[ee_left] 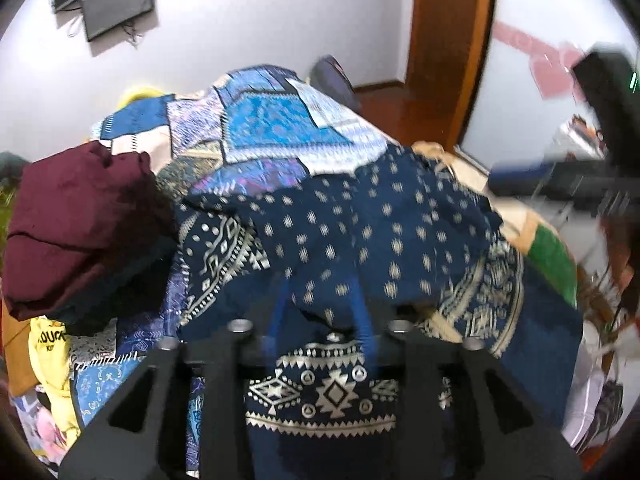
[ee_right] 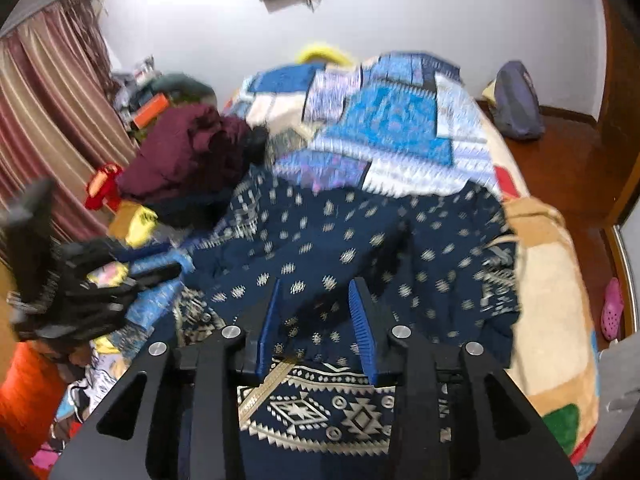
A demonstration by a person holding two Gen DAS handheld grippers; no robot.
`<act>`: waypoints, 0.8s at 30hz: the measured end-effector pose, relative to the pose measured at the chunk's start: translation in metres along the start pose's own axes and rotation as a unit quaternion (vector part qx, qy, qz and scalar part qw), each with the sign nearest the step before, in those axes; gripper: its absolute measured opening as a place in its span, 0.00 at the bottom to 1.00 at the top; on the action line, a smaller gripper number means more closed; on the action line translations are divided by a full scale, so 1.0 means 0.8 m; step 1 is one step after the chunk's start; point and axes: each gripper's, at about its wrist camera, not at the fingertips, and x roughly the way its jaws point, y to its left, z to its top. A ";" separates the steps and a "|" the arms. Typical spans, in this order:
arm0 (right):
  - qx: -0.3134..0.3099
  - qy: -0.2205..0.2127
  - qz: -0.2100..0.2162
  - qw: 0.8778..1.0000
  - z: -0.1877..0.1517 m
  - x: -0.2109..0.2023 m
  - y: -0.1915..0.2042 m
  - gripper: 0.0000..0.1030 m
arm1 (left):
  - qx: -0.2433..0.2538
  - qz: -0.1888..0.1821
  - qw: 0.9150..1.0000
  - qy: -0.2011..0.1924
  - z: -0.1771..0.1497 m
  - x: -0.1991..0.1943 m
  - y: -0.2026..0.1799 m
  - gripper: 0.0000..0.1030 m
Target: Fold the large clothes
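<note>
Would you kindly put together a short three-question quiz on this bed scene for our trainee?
1. True or false: the right gripper is clamped on the navy patterned cloth.
2. Which lies just left of the navy patterned cloth? A) a maroon garment B) a white towel C) a green jacket
3. Fill in: beyond the navy cloth, the bed is covered by a blue ______ quilt.

Key
1. False: its blue fingers stand apart above the cloth, nothing pressed between them.
2. A, the maroon garment.
3. Patchwork.
</note>
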 end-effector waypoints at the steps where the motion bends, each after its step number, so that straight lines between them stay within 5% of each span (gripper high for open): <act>1: -0.002 0.013 -0.003 1.000 -0.003 0.013 0.003 0.30 | -0.004 -0.001 1.000 -0.003 0.002 0.001 0.000 0.44; 9: -0.008 0.135 -0.029 0.990 -0.047 0.117 0.008 0.31 | -0.033 -0.008 0.999 0.040 -0.017 0.065 -0.010 0.46; 15: -0.011 0.108 -0.033 0.994 -0.053 0.070 -0.003 0.31 | -0.026 0.013 0.994 0.108 -0.065 0.119 0.006 0.54; 24: 0.014 0.039 -0.104 0.994 -0.064 -0.043 -0.055 0.38 | -0.048 0.044 0.995 0.071 -0.083 0.051 0.043 0.62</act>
